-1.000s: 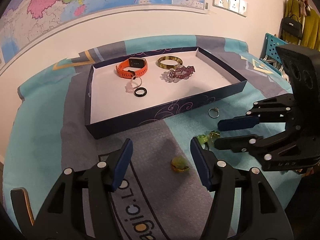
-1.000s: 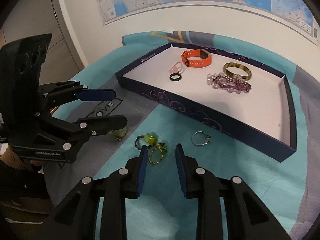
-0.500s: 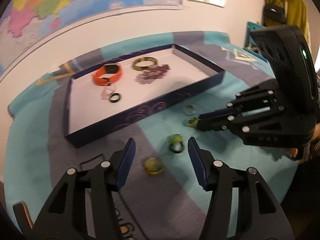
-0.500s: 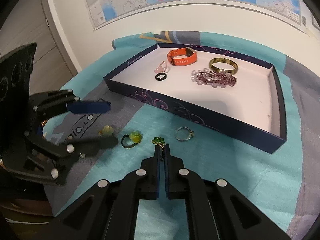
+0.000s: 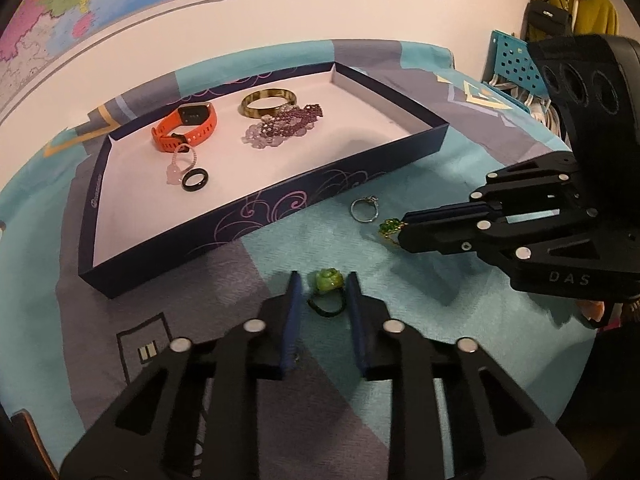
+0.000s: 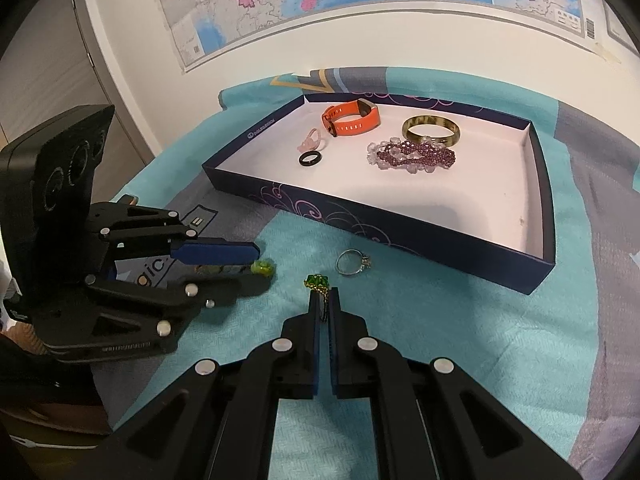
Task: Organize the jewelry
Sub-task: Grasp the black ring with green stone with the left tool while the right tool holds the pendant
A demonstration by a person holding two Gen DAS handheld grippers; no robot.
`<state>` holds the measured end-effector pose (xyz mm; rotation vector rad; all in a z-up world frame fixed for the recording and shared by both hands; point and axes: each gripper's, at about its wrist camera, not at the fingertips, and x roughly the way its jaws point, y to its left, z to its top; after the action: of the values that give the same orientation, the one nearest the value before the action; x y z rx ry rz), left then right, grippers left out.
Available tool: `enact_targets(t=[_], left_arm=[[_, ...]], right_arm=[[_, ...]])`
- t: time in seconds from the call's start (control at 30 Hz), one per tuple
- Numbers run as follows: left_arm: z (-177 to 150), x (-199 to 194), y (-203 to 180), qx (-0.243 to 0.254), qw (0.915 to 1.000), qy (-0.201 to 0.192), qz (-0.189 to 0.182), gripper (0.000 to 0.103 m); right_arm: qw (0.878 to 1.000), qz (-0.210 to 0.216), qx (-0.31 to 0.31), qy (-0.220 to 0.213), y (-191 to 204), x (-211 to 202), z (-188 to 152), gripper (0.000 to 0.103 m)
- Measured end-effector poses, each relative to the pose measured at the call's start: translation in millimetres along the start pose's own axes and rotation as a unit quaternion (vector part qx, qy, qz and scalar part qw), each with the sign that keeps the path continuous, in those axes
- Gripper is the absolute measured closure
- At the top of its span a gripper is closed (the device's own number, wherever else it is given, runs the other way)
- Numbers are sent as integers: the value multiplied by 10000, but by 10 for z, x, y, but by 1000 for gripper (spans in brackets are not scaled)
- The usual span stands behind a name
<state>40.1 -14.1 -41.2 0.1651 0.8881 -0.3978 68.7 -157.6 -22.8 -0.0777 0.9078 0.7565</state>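
The right gripper (image 6: 324, 300) is pinching the green-gold ring (image 6: 317, 282); only the left wrist view shows the left gripper (image 5: 323, 280) gaping around the jade ring (image 5: 328, 280), at 6 o'clock from the tray (image 5: 280, 216).

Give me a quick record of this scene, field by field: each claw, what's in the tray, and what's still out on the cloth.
left claw: open, fingers either side of the light green ring on the cloth
right claw: shut on the dark green ring
tray: holds orange watch, gold bangle, purple beads, pink ring, black ring
still on cloth: silver ring, beside the tray's near wall
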Motion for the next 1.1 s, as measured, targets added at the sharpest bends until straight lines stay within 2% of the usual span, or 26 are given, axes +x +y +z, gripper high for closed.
enact_targets(t=[1.1], left_arm=[[-17,-251,37,-350,9987,-364,-69,84]], right_arm=[[9996,-2,103,-273,-23,-145,36,100]])
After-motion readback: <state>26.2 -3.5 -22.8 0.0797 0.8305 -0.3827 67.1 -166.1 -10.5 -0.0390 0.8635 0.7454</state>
